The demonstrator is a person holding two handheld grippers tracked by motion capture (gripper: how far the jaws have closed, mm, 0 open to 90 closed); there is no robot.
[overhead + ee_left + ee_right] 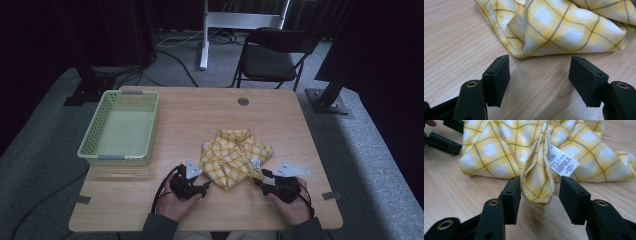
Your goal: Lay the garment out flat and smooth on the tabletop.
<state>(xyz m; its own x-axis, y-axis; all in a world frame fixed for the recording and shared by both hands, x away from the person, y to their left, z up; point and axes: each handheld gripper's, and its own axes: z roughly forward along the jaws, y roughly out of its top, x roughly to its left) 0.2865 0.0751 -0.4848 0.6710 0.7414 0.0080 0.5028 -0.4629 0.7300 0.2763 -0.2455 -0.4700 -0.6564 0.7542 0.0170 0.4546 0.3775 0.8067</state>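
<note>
cloth [234, 159]: yellow plaid, bunched on the wooden table [200, 115], right of centre near the front edge, well apart from the green basket [121, 127].
left gripper [539, 75]: released, jaws wide over bare wood, cloth edge just ahead of them, nothing between.
right gripper [539, 196]: jaws straddling a folded corner of the cloth, gap visible on both sides, so not pinching yet, still loose.
white label [562, 161]: sewn in just behind that corner, handy landmark.
step in hand: looks like grabbing corners to spread or fold.
doing it well: push a bit deeper before closing so the pads catch both layers, not just the tip; stay low on the table; bring the left onto its nearest edge too.
long axis: roughly near-left to far-right on the table, pointed corner aimed at the person.
</note>
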